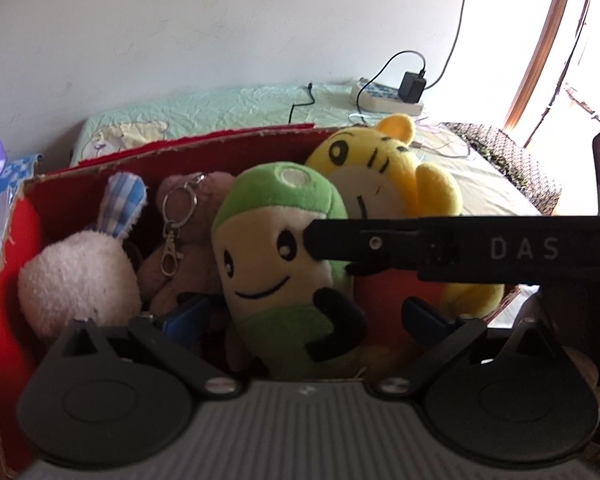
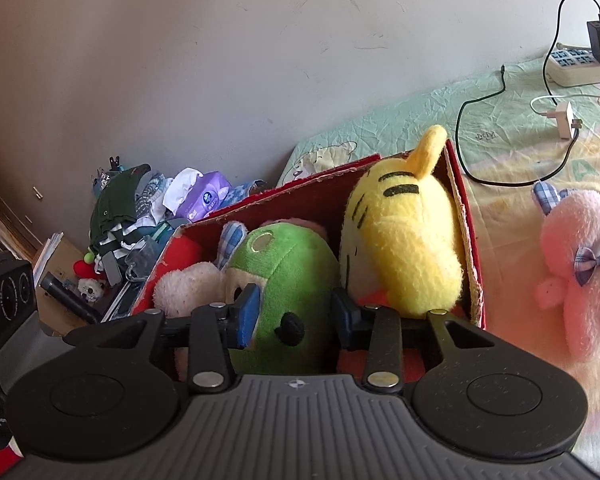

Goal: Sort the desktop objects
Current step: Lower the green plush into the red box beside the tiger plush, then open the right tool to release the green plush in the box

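Green plush toy (image 2: 284,276) standing upright inside red cardboard box (image 2: 466,216), wedged between yellow tiger plush (image 2: 400,236) and white bunny plush (image 1: 78,280), keychain plush (image 1: 180,248) behind. Right gripper (image 2: 296,312) straddling the green toy, blue pads (image 2: 247,312) at both flanks; whether pinching or just released, impossible to tell. Left gripper (image 1: 296,314) spread wide at the box's near side, gripping nothing, likely steadying or waiting. Pink plush (image 2: 580,272) lying outside on the bedsheet (image 2: 512,136), presumably next for sorting. Power strip (image 1: 388,98) further back.
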`<state>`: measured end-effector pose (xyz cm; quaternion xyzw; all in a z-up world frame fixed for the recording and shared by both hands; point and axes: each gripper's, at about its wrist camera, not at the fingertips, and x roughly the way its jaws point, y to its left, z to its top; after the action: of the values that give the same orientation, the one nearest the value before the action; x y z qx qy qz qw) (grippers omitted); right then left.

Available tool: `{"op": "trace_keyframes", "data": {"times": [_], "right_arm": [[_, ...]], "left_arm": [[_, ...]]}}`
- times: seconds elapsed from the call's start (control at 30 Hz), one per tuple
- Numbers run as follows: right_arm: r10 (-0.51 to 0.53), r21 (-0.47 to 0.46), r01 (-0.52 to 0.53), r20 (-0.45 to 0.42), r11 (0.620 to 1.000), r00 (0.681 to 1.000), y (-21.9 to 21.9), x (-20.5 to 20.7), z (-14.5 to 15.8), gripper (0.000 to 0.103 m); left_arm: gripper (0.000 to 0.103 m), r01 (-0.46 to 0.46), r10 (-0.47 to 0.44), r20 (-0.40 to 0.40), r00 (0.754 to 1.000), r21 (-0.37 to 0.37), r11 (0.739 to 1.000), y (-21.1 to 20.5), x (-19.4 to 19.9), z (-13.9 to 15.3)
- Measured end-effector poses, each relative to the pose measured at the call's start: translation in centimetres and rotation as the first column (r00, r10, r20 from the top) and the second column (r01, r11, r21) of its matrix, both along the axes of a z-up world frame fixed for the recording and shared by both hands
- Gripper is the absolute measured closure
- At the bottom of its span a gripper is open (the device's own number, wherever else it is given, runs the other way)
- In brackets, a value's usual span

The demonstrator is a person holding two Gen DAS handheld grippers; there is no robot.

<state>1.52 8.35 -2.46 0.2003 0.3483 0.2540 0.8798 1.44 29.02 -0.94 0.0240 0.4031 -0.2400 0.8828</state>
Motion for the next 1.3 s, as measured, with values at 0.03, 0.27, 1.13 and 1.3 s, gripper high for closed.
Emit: {"op": "trace_keyframes", "data": {"times": [0.03, 0.27, 1.13, 1.3], "right_arm": [[0.0, -0.002, 0.0, 0.004, 1.0, 1.0, 0.0, 0.0, 0.0, 0.063], [0.005, -0.016, -0.004, 0.039, 1.0, 0.999, 0.0, -0.3, -0.1, 0.063], [0.027, -0.061, -0.019, 0.129, 0.998, 0.991, 0.4, -1.1, -0.3, 0.062], [0.029, -0.067, -0.019, 0.14, 0.998, 0.99, 0.4, -1.1, -0.4, 0.062]], "left_arm": [[0.002, -0.007, 0.008, -0.004, 1.0, 0.015, 1.0, -0.2, 0.0, -0.1], [0.002, -0.042, 0.043, -0.01, 0.999, 0.083, 0.996, -1.0, 0.1, -0.1], [0.001, -0.154, 0.156, 0.0, 0.988, 0.132, 0.979, -1.7, -0.4, 0.2], [0.001, -0.17, 0.17, 0.006, 0.985, 0.132, 0.977, -1.8, -0.7, 0.2]]}}
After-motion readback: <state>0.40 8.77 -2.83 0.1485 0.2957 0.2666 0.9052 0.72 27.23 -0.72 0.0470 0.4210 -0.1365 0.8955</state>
